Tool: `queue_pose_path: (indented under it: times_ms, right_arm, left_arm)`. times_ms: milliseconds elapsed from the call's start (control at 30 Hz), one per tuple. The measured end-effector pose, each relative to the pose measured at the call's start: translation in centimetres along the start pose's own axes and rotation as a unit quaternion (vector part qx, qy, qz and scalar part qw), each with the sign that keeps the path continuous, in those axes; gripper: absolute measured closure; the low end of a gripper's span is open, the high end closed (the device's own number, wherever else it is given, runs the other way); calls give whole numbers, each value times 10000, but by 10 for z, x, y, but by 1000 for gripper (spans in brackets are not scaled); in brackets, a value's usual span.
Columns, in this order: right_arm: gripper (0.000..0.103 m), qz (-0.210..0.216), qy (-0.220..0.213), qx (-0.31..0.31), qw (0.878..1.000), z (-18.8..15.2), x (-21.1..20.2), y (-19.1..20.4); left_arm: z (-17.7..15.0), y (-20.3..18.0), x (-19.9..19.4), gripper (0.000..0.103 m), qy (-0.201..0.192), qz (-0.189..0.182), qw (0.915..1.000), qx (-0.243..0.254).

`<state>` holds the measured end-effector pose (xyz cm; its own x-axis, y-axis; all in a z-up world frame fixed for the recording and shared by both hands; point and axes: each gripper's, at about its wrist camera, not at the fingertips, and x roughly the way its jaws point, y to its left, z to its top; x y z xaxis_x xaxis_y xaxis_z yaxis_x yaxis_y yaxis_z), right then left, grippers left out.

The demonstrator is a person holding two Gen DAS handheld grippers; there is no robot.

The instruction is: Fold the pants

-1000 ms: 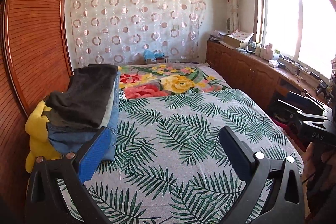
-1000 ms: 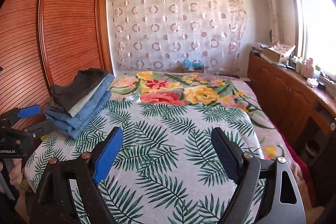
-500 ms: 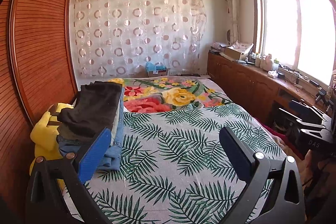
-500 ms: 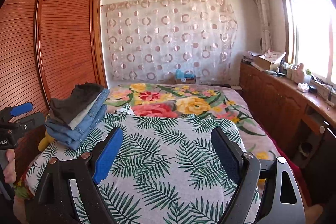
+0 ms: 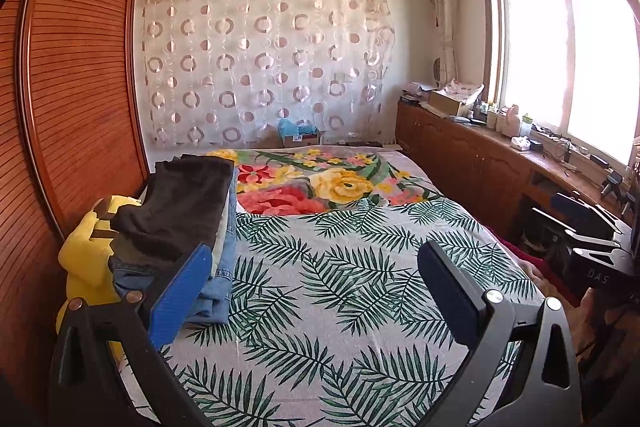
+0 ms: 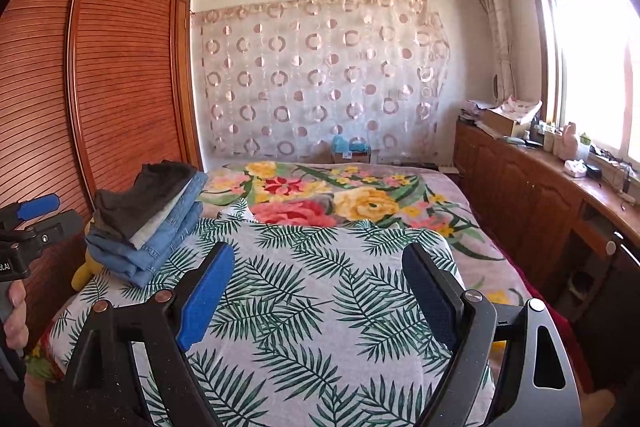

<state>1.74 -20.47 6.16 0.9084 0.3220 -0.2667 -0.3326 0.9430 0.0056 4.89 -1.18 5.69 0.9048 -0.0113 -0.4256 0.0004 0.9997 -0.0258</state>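
Observation:
A stack of folded pants (image 5: pixel 188 223) (image 6: pixel 148 227), dark ones on top of a pale pair and blue jeans, lies at the left edge of the bed. My left gripper (image 5: pixel 316 267) is open over the leaf-print sheet (image 5: pixel 340 267), just right of the stack, with nothing between its fingers. My right gripper (image 6: pixel 316 267) is open too, above the same sheet (image 6: pixel 312 287) and empty. In the right wrist view the left gripper's body shows at the left edge, held by a hand (image 6: pixel 16 311). In the left wrist view the right gripper's body sits at the right edge.
A yellow plush toy (image 5: pixel 88 255) is wedged between the stack and the slatted wooden wardrobe (image 5: pixel 76 99). A floral blanket (image 5: pixel 320 183) covers the far half of the bed. Wooden cabinets (image 6: pixel 532 195) with clutter run under the window on the right.
Both views have tilted upward, showing more wall and ceiling and less of the near bed. The folded stack has not moved, and both grippers stay open.

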Motion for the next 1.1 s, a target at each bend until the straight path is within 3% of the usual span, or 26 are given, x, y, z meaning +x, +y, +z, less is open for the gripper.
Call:
queue_pose_path:
  times_ms: [1100]
  right_arm:
    - [16, -34, -20, -45, 10000, -3, 1, -2]
  left_arm:
    - [0, 0, 0, 0, -4, 1, 10000, -13]
